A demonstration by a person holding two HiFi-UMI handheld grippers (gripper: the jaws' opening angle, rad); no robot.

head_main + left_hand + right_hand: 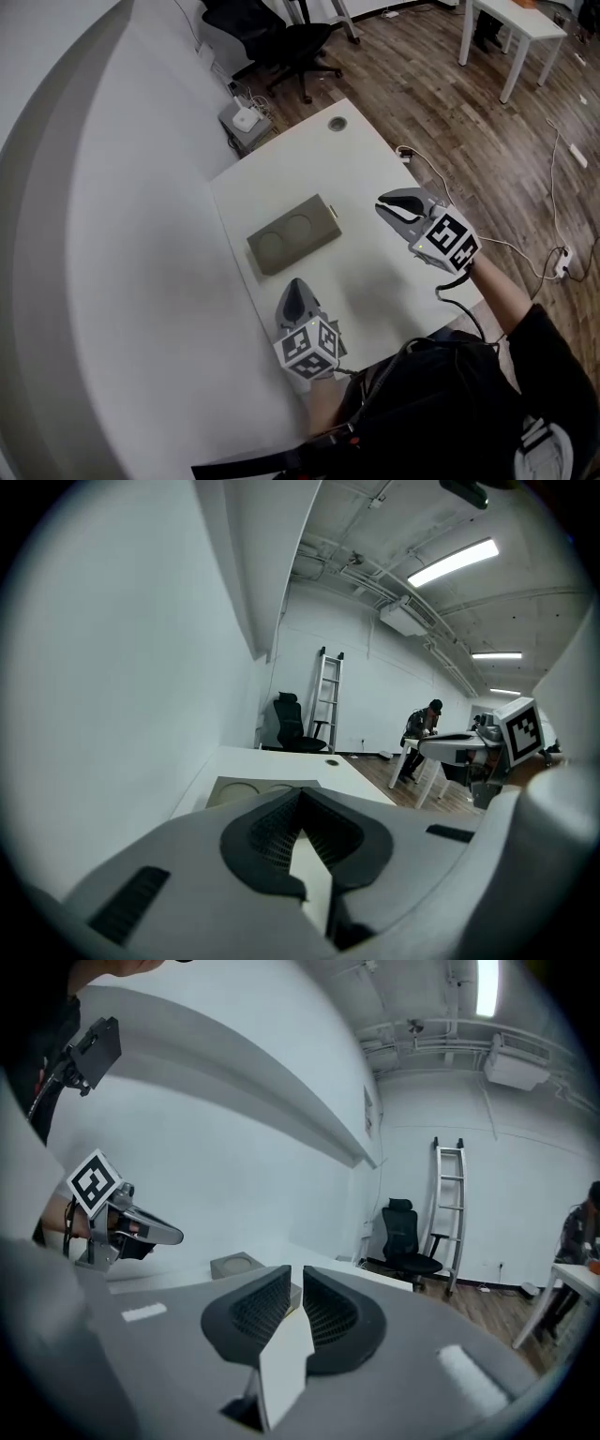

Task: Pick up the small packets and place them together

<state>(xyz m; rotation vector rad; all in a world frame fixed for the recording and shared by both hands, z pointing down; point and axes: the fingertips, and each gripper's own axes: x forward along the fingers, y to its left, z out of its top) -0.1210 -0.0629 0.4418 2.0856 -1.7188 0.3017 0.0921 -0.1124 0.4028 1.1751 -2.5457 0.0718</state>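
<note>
Both empty above the desk (375,281): left gripper (293,287) pressed closed, right gripper (383,205) parted by a slit; a grey block (292,234) lies farther off

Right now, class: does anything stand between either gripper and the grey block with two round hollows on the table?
Nothing visible does. Only the white table top lies between the left gripper and the grey block, and between the right gripper and that block.

Block (292,234) on table (366,159), chair (281,42) behind — left gripper (295,285) nearest, right gripper (383,205) rightward
</note>
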